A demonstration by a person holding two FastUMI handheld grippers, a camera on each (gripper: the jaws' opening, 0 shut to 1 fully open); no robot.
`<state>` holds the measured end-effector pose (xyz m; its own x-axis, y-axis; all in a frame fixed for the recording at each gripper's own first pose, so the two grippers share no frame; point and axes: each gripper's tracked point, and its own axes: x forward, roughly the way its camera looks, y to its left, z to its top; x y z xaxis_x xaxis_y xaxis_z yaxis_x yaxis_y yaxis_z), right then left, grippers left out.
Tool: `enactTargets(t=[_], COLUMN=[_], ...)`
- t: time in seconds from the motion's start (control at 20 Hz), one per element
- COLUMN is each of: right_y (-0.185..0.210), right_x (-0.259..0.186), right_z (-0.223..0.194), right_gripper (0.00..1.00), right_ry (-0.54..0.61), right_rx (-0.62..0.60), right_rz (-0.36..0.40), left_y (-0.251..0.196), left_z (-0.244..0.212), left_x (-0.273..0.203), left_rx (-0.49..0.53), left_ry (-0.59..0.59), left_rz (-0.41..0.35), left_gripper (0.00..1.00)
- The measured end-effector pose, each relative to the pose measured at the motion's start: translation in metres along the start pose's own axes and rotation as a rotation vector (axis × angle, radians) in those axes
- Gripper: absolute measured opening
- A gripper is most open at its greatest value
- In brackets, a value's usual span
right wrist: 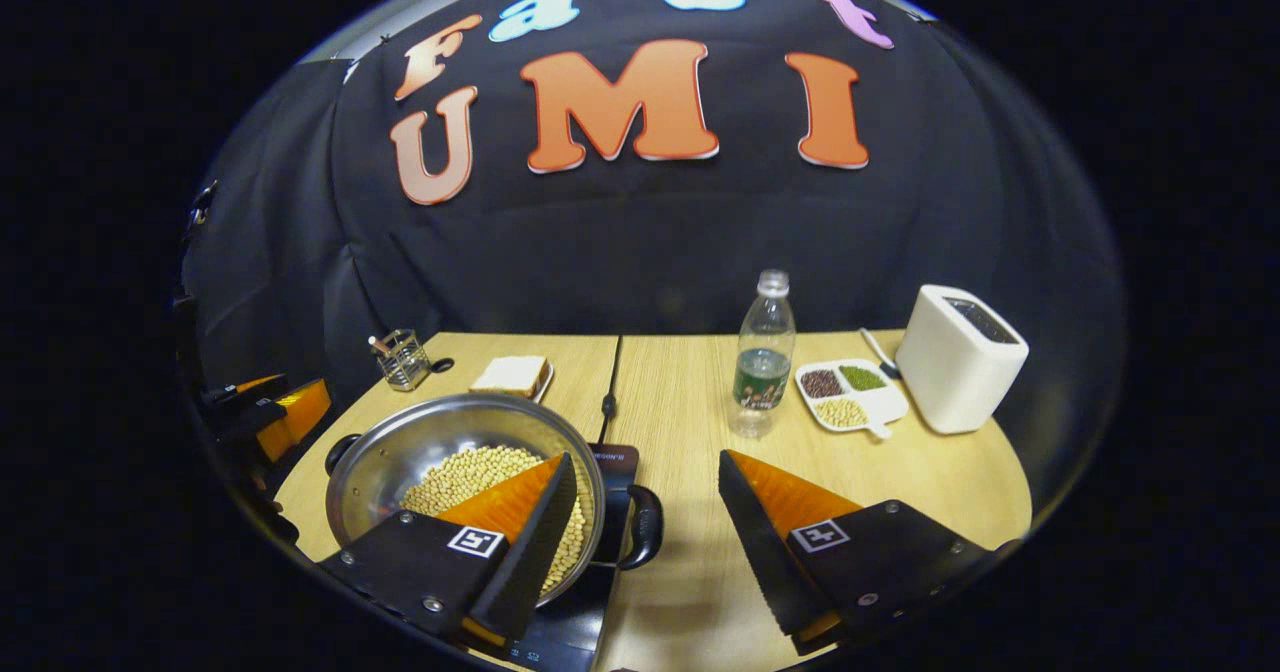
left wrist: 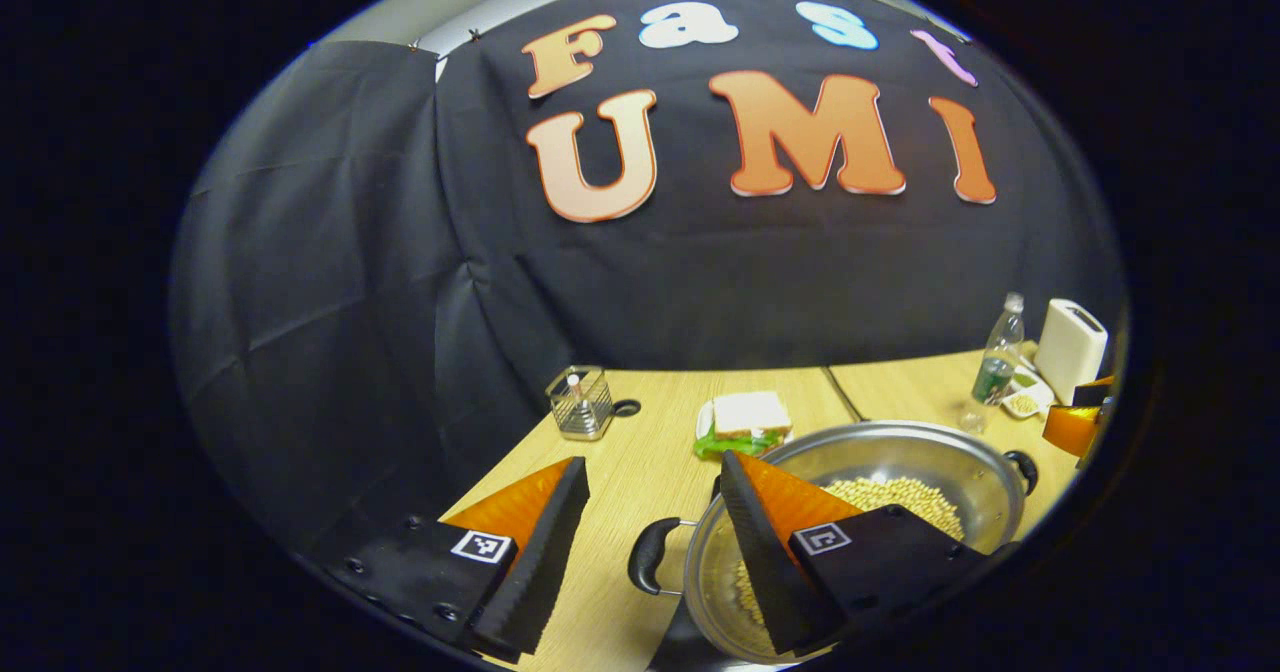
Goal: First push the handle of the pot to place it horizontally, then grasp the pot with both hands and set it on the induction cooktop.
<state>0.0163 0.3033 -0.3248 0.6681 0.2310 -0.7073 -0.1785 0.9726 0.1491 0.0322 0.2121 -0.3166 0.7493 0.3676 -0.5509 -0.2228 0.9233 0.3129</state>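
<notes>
The left claw [left wrist: 655,542] is wide open. The black side handle [left wrist: 650,555] of the shiny round steel pot [left wrist: 985,472] sits in the gap between its two fingers, and neither finger presses on it. One finger hangs over the inside of the pot, above the pale yellow beans [left wrist: 900,497].

The right claw [right wrist: 648,537] is wide open too — the pot's other black handle [right wrist: 643,525] sits between its fingers, not squeezed. One finger hangs over the beans [right wrist: 470,477] in the pot [right wrist: 400,452].

The pot sits on the flat black induction cooktop [right wrist: 615,457], which lies on the light wooden desk [right wrist: 680,392]. Its two handles point out to the sides.

Farther back on the desk are a clear plastic water bottle [right wrist: 765,352], a white tray with three kinds of beans [right wrist: 850,392] and a white toaster [right wrist: 958,357]. To the other side is a sandwich on a white plate [left wrist: 748,420] and a small wire holder [left wrist: 580,402] near the black cloth wall [left wrist: 400,252].

In the right gripper view, the left claw [right wrist: 275,412] shows far off, beside the pot.
</notes>
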Motion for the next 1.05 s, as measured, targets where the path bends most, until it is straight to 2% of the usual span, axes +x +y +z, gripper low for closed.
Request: enactTargets(t=[0.3, 0.35, 0.5, 0.65, 0.8, 1.05], right_y=[-0.017, -0.024, -0.058, -0.072, -0.091, -0.114], right_x=[-0.071, -0.083, -0.111, -0.142, -0.175, -0.227], right_z=[0.063, 0.072, 0.101, 0.127, 0.159, 0.194], right_gripper=[0.91, 0.91, 0.91, 0.92, 0.91, 0.91], right_ry=[-0.205, -0.230, -0.315, -0.377, -0.491, -0.640], right_rx=[-0.037, -0.039, -0.064, -0.058, -0.081, -0.158], right_rz=[0.059, 0.062, 0.017, 0.029, 0.022, -0.028], left_y=[-0.015, -0.021, -0.032, -0.039, -0.042, -0.037], left_z=[0.082, 0.095, 0.128, 0.157, 0.177, 0.201], left_x=[-0.059, -0.067, -0.097, -0.123, -0.148, -0.191], left_rx=[-0.069, -0.077, -0.093, -0.122, -0.151, -0.161], left_ry=[-0.214, -0.241, -0.322, -0.394, -0.446, -0.542], left_rz=[-0.045, -0.058, -0.100, -0.133, -0.162, -0.157], left_gripper=[0.87, 0.95, 0.95, 0.95, 0.98, 0.99])
